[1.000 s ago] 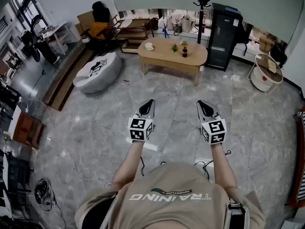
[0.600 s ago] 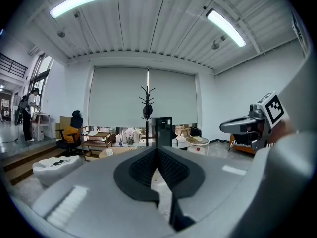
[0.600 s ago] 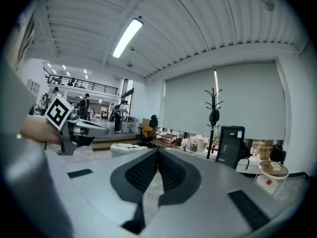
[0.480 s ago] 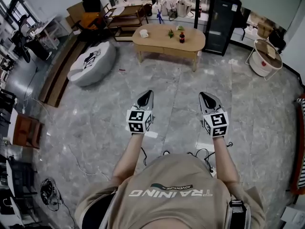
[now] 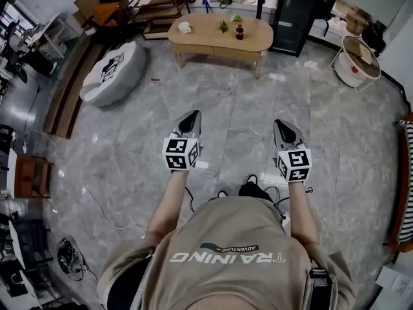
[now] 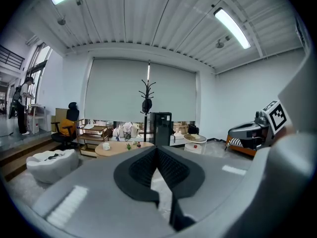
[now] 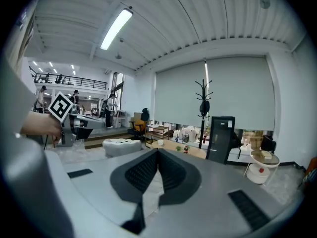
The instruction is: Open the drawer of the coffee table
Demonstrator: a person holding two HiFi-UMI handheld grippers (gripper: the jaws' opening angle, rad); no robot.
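The left tongs (image 5: 192,116) and right tongs (image 5: 282,126) were both clenched on nothing, side by side above the marble floor (image 5: 129,141). The coffee table (image 5: 206,36) stood well apart from them across the floor, with a dark bottle (image 5: 239,32) near its worktop's right end.

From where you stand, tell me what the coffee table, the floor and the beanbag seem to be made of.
Coffee table: light wood or wood veneer, matt, by its even tan colour; grain is too far to see. Floor: polished stone or stone-look tile, by grey veining, seams and sheen. Beanbag: pale fabric, likely soft-filled, by its slumped shape.
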